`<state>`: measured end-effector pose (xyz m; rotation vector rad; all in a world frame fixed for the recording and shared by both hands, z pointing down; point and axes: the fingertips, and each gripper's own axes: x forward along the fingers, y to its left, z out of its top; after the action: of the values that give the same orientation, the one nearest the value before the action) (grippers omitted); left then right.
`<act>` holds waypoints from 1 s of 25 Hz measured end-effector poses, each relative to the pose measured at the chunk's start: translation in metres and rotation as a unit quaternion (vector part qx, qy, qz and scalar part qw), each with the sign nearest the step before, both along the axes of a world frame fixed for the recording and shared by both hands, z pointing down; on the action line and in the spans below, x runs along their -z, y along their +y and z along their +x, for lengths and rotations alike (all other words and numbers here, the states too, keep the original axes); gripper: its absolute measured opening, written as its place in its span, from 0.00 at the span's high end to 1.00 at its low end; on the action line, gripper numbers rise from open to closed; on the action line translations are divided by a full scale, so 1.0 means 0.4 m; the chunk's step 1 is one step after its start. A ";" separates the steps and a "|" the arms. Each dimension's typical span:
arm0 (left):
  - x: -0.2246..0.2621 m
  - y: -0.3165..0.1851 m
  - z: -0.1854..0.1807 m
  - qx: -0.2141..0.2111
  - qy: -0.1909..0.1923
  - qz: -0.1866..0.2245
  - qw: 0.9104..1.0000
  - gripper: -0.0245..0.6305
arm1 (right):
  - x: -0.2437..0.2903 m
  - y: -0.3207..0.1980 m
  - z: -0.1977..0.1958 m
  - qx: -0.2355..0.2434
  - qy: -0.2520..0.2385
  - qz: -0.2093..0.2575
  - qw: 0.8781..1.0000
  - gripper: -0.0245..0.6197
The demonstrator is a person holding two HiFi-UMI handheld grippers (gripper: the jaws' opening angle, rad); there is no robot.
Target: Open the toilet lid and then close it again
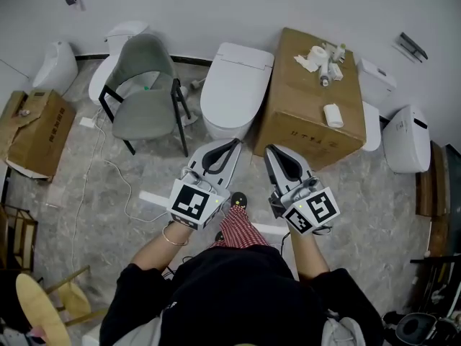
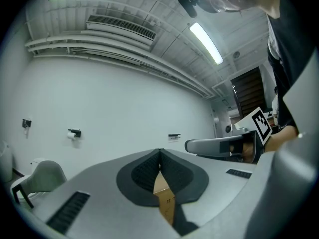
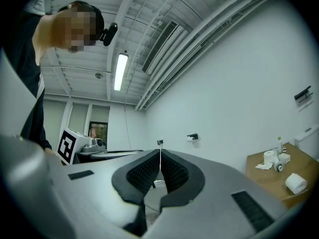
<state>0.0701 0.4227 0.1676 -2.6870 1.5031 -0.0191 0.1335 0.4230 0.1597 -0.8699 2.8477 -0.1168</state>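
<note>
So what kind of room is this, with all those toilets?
Probably a storeroom or testing room for bathroom things, not a real bathroom: several toilets stand along one wall, with a big cardboard box and a chair among them.

I see the toilet [image 1: 248, 55] straight ahead against the wall, its lid [image 1: 232, 96] down. The left gripper [image 1: 235, 144] and the right gripper [image 1: 269, 151] hover side by side over the floor just short of it, each with its jaw tips together and nothing between them. A cardboard box [image 1: 306, 125] stands just beside the toilet's right side. A paper roll [image 1: 333, 114] lies near the right edge of the box top, and crumpled paper [image 1: 311, 58] near its back edge. A grey chair [image 1: 144, 96] stands just left of the toilet.
</note>
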 end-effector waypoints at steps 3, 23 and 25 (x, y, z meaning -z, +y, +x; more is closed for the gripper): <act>-0.008 -0.020 -0.013 0.006 -0.001 -0.004 1.000 0.96 | -0.002 -0.021 -0.010 0.004 -0.002 0.000 1.000 0.93; -0.024 -0.197 -0.073 0.041 -0.014 -0.004 0.999 0.96 | -0.030 -0.207 -0.071 0.031 -0.016 -0.006 0.999 0.93; -0.021 -0.224 -0.075 0.040 -0.019 -0.003 0.999 0.96 | -0.032 -0.236 -0.072 0.030 -0.017 -0.008 0.999 0.93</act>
<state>0.0401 0.3330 0.1761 -2.6137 1.6010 -0.0776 0.1048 0.3286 0.1724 -0.7795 2.8457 -0.1597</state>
